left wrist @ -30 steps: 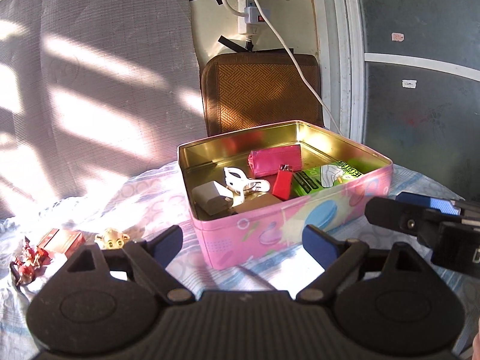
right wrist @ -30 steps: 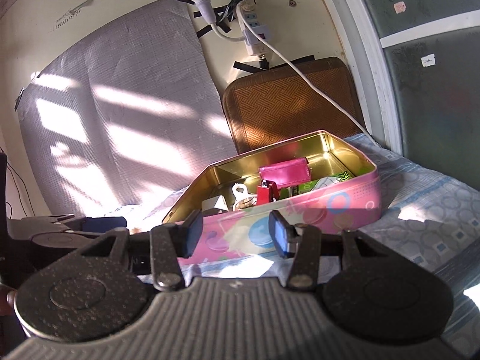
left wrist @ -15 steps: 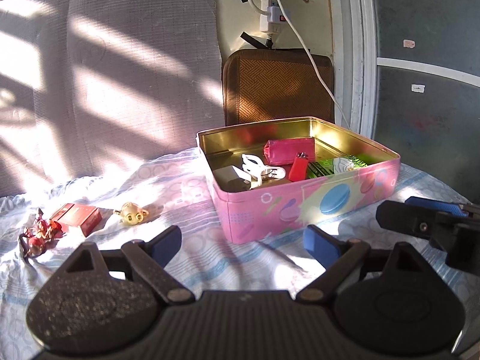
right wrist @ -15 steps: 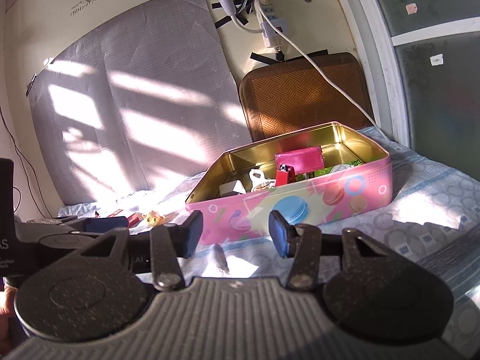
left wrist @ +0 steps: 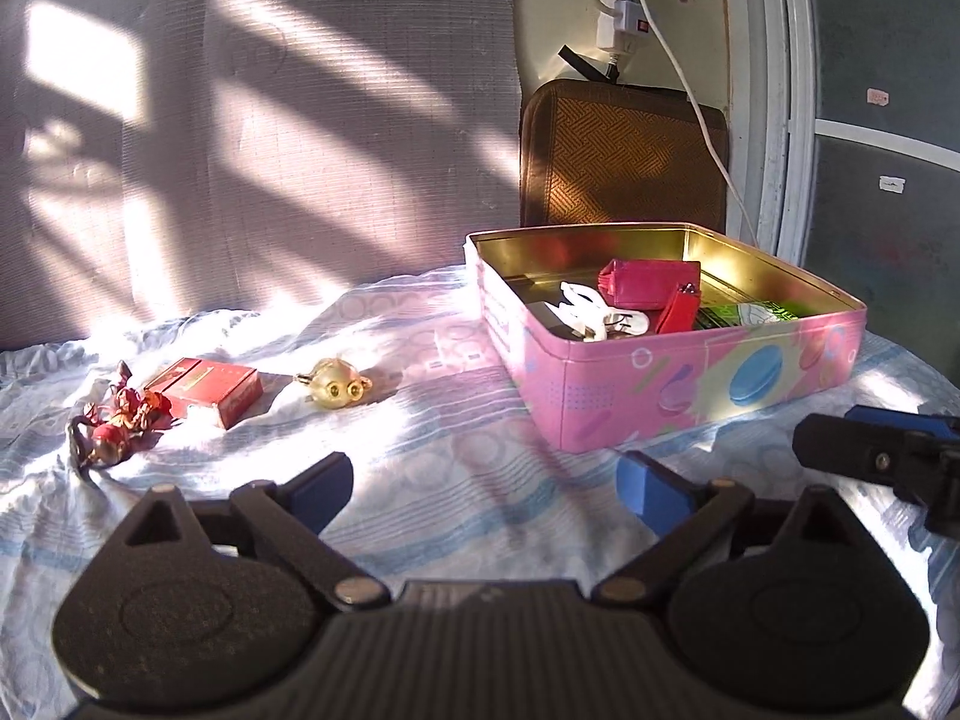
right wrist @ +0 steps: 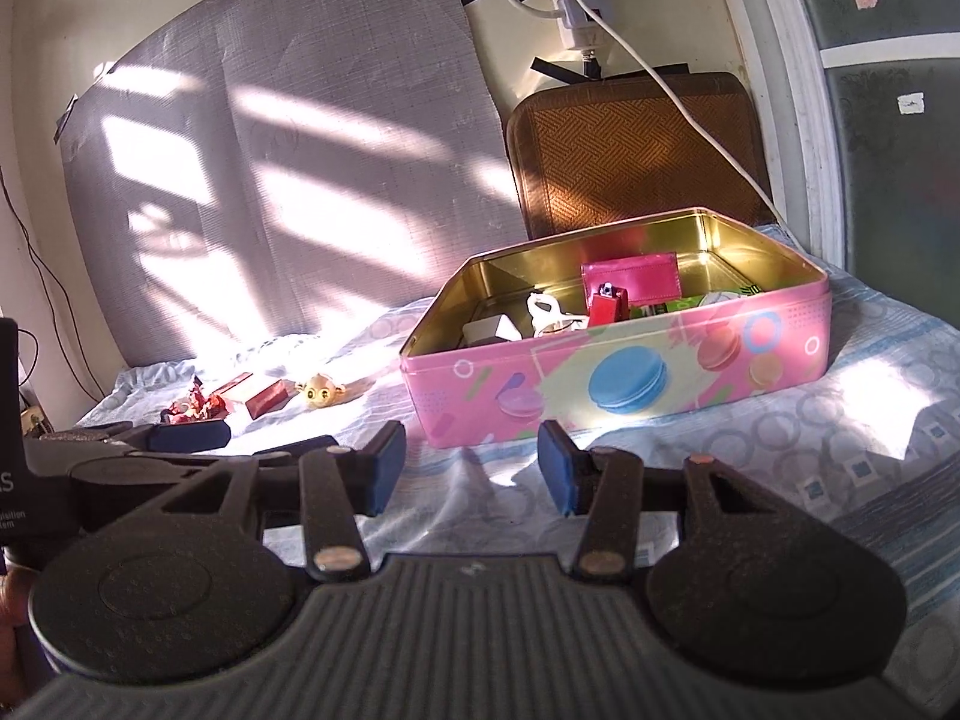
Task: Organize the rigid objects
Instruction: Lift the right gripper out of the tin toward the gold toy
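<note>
Now both hand-held grippers, left just widened, right half-open, hold nothing.

both wrist views look low and forward across the bed, sharing the pink tin.

shiny gold metal inside the pink glossy tin, soft wrinkly cloth bedsheet, matt woven brown mat at the far wall, glossy red cardboard box, matt black plastic tongs
</note>
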{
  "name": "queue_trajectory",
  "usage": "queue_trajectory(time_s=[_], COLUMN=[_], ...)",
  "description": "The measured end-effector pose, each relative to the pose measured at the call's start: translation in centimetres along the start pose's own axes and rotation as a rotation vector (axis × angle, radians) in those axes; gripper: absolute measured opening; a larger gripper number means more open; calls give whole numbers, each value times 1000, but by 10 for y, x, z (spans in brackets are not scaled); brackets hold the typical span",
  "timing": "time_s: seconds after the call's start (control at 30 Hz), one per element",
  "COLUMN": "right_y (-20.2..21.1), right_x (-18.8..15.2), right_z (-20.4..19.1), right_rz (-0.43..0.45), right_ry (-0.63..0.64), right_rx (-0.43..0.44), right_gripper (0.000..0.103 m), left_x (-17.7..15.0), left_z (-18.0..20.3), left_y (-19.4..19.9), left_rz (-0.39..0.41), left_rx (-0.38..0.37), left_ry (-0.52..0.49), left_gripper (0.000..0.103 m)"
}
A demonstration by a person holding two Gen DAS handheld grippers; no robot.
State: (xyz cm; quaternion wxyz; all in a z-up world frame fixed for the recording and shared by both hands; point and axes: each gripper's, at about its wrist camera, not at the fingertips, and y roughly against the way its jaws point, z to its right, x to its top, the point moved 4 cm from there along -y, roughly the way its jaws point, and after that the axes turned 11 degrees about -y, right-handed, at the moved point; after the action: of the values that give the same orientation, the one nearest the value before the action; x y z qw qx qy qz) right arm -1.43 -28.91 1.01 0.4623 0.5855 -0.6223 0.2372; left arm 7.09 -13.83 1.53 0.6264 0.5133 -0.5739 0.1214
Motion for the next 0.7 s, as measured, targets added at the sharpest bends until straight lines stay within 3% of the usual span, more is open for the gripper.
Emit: queue_trajectory(time_s=[0.37,0.7], right_y=[-27,-30], right_x=[-11,-3], right_z=[-23,-22], right_rz=[-57,-31], right_ry=[43,28], right_rx=[-13,-62], right_gripper=[51,51], left_x=[-18,-15], left_z=[-42,-44], left_y=[-18,-26], left_rz=[-30,-6], left_rx=[51,20], left_ry=[38,32], left_gripper=[98,98])
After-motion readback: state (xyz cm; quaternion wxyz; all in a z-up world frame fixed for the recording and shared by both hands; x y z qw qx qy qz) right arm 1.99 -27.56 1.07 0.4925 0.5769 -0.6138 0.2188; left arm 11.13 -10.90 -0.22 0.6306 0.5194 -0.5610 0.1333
